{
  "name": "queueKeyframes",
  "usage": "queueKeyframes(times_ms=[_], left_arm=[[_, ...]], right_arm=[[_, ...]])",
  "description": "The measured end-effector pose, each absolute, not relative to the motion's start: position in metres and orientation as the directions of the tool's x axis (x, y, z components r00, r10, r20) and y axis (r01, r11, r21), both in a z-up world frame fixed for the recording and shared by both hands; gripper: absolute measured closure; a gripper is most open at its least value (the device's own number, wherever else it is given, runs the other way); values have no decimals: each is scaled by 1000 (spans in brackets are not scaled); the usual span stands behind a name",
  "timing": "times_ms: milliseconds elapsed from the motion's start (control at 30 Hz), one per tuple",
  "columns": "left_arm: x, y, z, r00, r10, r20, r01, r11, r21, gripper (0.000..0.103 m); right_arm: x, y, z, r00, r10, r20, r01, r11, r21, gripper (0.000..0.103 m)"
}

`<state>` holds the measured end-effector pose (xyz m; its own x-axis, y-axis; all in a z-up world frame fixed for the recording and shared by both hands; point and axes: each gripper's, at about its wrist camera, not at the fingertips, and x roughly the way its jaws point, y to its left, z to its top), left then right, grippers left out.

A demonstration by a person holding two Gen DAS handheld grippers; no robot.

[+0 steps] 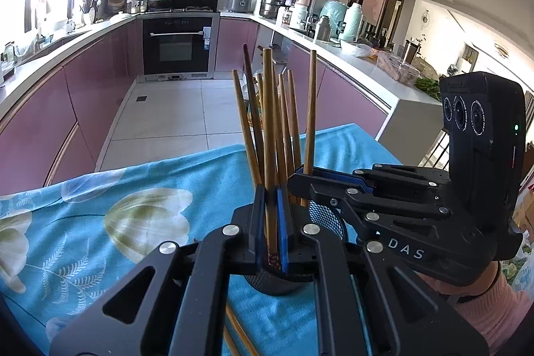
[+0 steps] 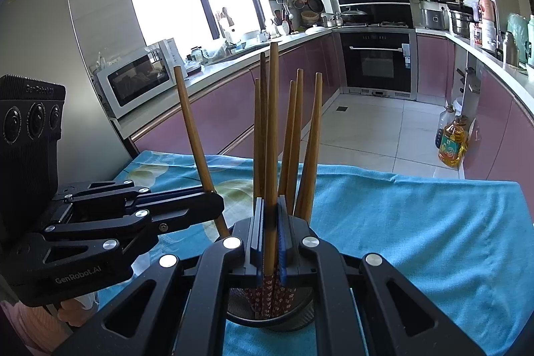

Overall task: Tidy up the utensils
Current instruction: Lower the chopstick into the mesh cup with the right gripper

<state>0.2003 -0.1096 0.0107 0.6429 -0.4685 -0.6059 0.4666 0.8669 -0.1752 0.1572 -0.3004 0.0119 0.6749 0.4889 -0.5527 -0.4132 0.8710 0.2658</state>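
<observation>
Purple-fronted kitchen cabinets are wrapping around behind you, and a blue floral cloth [image 1: 140,222] is covering the table you are working over.

Your left gripper [image 1: 271,222] is pinching a single wooden chopstick [image 1: 269,155] between its blue pads, holding it upright with its patterned lower end just below the fingers. Seen from the right wrist, the same gripper [image 2: 213,199] is reaching in from the side and that chopstick [image 2: 195,135] is leaning away from the rest.

Your right gripper [image 2: 271,236] is likewise clamping one chopstick [image 2: 272,135], which is standing straight up between the closed fingers. From the left wrist, this gripper [image 1: 305,175] is coming in from the right with its chopstick [image 1: 311,109] rising above it.

Directly beneath both claws a black mesh holder [image 2: 270,319] is sitting on the cloth — the remaining chopsticks [image 2: 300,142] are standing in it, fanning out just behind your fingers, tips up.

Nearer the left camera, two loose chopsticks [image 1: 238,336] are lying flat on the cloth below the gripper body.

Further off, an oven [image 2: 377,59] is showing dark in the far wall and a microwave [image 2: 137,82] is resting on the counter.
</observation>
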Motion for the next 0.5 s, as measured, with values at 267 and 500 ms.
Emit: queueKeyframes(times_ms=[267,500], left_arm=[[208,-110,5,640,-462,-613,453,872,-184,95],[209,-109,-1,646,-452,-615,444,878,-179,91]], right_arm=[[161,-300,11,674,487,-556,-405,872,273,96],[161,-301,12,681,477,-555,-395,878,270,95]])
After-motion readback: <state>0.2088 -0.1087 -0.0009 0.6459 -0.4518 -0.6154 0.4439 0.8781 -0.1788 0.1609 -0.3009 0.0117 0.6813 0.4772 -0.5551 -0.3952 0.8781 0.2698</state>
